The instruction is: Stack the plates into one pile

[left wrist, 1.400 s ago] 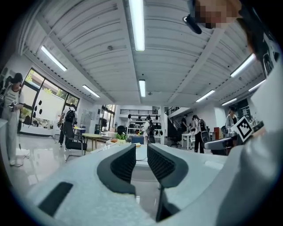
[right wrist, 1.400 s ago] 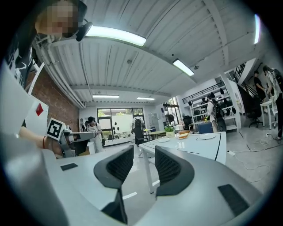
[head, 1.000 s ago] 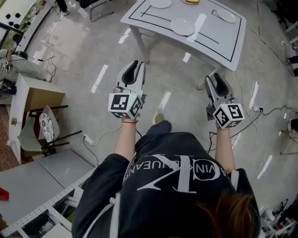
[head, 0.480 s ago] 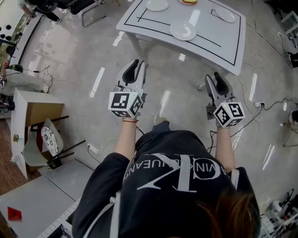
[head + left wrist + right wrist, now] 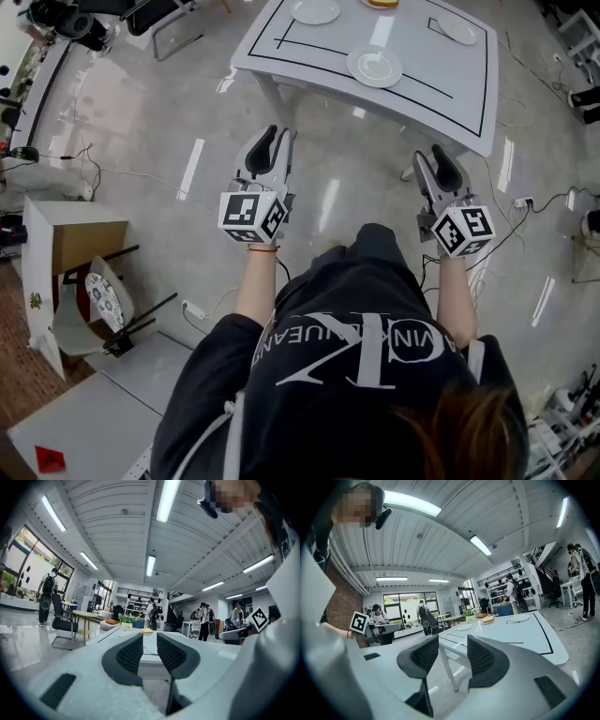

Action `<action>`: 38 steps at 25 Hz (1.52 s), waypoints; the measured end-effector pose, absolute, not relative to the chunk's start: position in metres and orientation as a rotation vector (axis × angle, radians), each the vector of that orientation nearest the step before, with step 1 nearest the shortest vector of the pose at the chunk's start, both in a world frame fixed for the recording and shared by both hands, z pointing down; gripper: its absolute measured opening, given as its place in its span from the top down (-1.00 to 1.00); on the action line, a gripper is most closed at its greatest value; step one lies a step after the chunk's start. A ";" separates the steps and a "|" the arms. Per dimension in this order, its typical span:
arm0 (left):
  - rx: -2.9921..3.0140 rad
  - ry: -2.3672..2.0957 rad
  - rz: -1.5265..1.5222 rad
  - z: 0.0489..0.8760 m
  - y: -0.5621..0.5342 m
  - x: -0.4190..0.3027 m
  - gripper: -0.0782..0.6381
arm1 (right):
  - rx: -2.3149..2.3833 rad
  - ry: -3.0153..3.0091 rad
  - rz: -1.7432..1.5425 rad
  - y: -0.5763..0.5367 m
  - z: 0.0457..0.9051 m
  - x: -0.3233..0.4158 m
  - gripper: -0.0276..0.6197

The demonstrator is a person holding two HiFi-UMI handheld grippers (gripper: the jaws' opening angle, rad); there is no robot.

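Both arms out front, L gripper (image 5: 272, 139) & R gripper (image 5: 437, 157) approx level, jaws part-open w/ nothing between, L's just opening slightly; plates (image 5: 374, 67) lie apart on table (image 5: 441, 89) ahead.

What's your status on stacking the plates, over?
Left hand-held gripper open, just widened, empty; right hand-held gripper open, empty. Three plates apart on table. Nothing blocking.
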State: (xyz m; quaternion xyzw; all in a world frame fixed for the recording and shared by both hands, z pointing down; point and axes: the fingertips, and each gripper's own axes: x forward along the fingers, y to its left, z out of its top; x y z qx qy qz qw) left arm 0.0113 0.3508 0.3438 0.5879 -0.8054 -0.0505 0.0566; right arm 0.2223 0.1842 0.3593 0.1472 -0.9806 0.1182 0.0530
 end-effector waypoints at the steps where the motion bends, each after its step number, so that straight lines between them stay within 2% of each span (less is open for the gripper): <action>1: 1.778 -2.431 -0.157 0.348 0.350 0.010 0.51 | 0.450 -2.970 0.363 0.183 0.362 0.220 0.38; 6: 1.752 -2.409 -0.153 0.365 0.348 -0.010 0.49 | 0.442 -2.938 0.375 0.173 0.376 0.199 0.38; 19: 1.681 -2.458 -0.137 0.357 0.289 -0.127 0.49 | 0.357 -2.942 0.395 0.106 0.384 0.086 0.37; 31: 1.798 -2.357 -0.133 0.361 0.181 -0.190 0.48 | 0.387 -2.903 0.425 0.041 0.391 0.031 0.37; 38: 1.831 -2.287 -0.118 0.370 0.141 -0.201 0.47 | 0.374 -2.894 0.469 0.021 0.389 0.003 0.37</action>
